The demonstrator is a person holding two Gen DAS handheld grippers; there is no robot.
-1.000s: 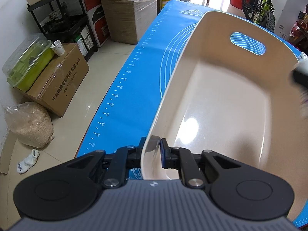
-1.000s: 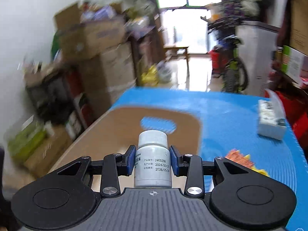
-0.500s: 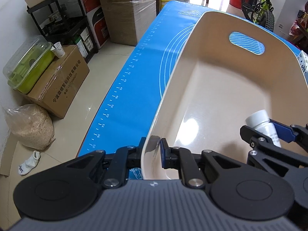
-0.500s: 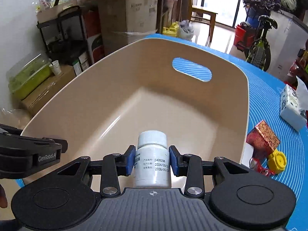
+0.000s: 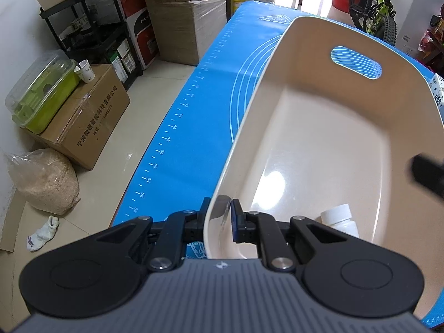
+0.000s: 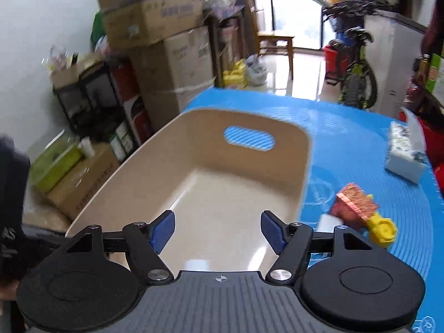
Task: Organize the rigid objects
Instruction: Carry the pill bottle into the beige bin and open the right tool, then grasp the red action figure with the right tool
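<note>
A beige plastic basket [image 5: 327, 127] with a handle slot stands on the blue mat [image 5: 199, 127]. My left gripper [image 5: 220, 216] is shut on the basket's near rim. A white pill bottle [image 5: 340, 219] lies inside the basket near its front wall. My right gripper [image 6: 219, 231] is open and empty above the basket's [image 6: 222, 166] near end; the bottle is hidden from its view. A blurred part of the right gripper shows in the left wrist view [image 5: 427, 174]. A red box [image 6: 353, 205], a yellow toy [image 6: 383, 230] and a small white object [image 6: 326, 222] lie on the mat right of the basket.
A tissue pack [image 6: 403, 149] lies at the mat's far right. Left of the table are cardboard boxes [image 5: 83, 119], a green container [image 5: 41, 94], a black shelf [image 5: 91, 30] and a sack [image 5: 44, 180] on the floor. A bicycle [image 6: 358, 69] stands beyond the table.
My right gripper has opened and let go of the white bottle, which now lies in the basket. The right gripper has then pulled up and back. The left gripper keeps its hold.
</note>
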